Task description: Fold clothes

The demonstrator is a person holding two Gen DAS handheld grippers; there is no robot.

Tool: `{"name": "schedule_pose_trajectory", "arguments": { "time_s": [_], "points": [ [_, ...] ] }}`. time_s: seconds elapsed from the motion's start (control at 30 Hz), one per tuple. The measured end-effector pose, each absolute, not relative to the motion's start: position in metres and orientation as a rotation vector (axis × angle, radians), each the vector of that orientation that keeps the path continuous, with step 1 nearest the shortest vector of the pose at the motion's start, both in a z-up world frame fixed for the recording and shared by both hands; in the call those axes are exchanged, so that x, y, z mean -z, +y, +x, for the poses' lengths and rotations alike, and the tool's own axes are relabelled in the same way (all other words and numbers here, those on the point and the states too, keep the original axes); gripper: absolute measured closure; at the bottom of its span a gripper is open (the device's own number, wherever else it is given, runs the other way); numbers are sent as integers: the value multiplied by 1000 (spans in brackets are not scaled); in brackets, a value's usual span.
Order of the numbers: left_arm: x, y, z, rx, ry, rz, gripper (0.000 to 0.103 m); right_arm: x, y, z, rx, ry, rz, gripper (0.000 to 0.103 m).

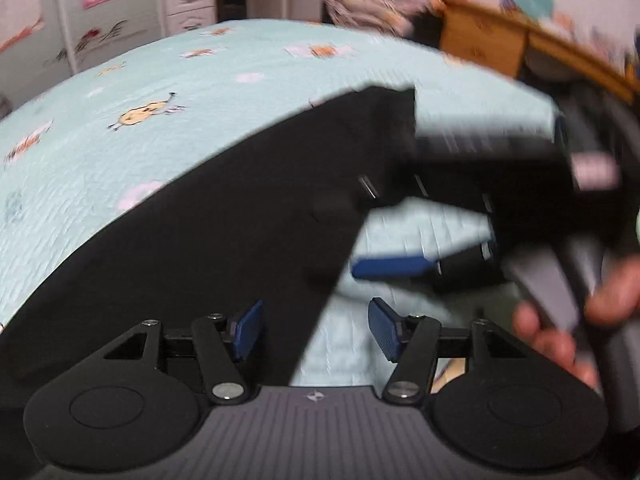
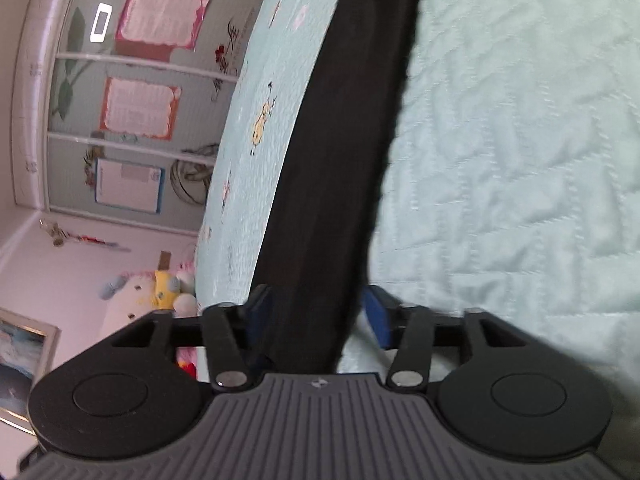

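Note:
A black garment [image 1: 224,232] lies spread over the pale blue quilted bedspread [image 1: 168,80]. In the left wrist view my left gripper [image 1: 318,326] hangs just above the garment's right edge. Its blue pads stand apart and nothing is pinched between them. From the right, the right gripper reaches in, held by a hand [image 1: 560,332], and one blue finger [image 1: 388,267] shows beside the cloth. In the right wrist view a long band of the black garment [image 2: 340,140] runs between the pads of my right gripper [image 2: 316,312]. The jaws are wide and not pressing on the cloth.
A wardrobe [image 2: 132,100] with papers taped to its doors stands past the bed's far side, with plush toys [image 2: 160,288] on the floor by it. A wooden desk [image 1: 492,44] and white drawers [image 1: 190,4] line the back wall. Bare bedspread [image 2: 520,160] stretches beside the garment.

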State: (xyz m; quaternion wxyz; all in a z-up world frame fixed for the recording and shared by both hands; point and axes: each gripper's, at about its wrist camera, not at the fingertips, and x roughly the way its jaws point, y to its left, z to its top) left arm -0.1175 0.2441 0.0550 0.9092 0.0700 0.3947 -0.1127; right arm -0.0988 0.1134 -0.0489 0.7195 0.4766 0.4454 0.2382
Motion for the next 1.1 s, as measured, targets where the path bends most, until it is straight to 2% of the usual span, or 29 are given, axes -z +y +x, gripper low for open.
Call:
{"name": "schedule_pose_trajectory", "arguments": {
  "time_s": [0.07, 0.13, 0.2, 0.23, 0.27, 0.43, 0.63, 0.7, 0.73, 0.77, 0.8, 0.83, 0.87, 0.93, 1.0, 1.03, 1.1],
  "points": [
    [-46, 233, -117, 219, 822, 215, 41, 45, 119, -96, -544, 980, 1028, 27],
    [-41, 228, -114, 201, 824, 258, 43, 44, 122, -94, -563, 967, 1016, 26],
    [-41, 234, -113, 231, 823, 220, 65, 47, 122, -92, -589, 937, 1029, 26],
    [-41, 239, -112, 245, 826, 183, 86, 49, 123, -90, -605, 913, 1037, 26],
    [-42, 246, -109, 246, 828, 136, 94, 51, 123, -89, -621, 889, 1045, 26],
    [-47, 285, -103, 243, 798, -89, 95, 54, 125, -82, -686, 816, 1068, 26],
    [-47, 293, -99, 291, 792, -169, 95, 57, 130, -70, -752, 757, 1068, 26],
    [-47, 294, -97, 326, 806, -159, 95, 56, 130, -68, -749, 759, 1044, 32],
    [-49, 293, -97, 346, 810, -151, 92, 57, 129, -67, -731, 768, 1038, 42],
    [-52, 294, -97, 356, 807, -148, 87, 59, 126, -67, -706, 781, 1035, 59],
    [-57, 298, -98, 355, 795, -155, 85, 61, 124, -67, -686, 797, 1041, 69],
    [-63, 304, -97, 345, 778, -169, 78, 64, 121, -66, -667, 815, 1052, 88],
    [-67, 310, -94, 326, 758, -184, 69, 67, 119, -66, -649, 832, 1064, 95],
    [-74, 325, -86, 269, 718, -221, 62, 70, 116, -66, -621, 856, 1070, 95],
    [-73, 339, -72, 214, 709, -248, 63, 67, 118, -68, -610, 858, 1047, 97],
    [-71, 344, -62, 187, 714, -251, 63, 68, 118, -68, -603, 862, 1041, 103],
    [-62, 350, -43, 133, 731, -243, 62, 69, 117, -69, -599, 867, 1037, 103]
  ]
}}
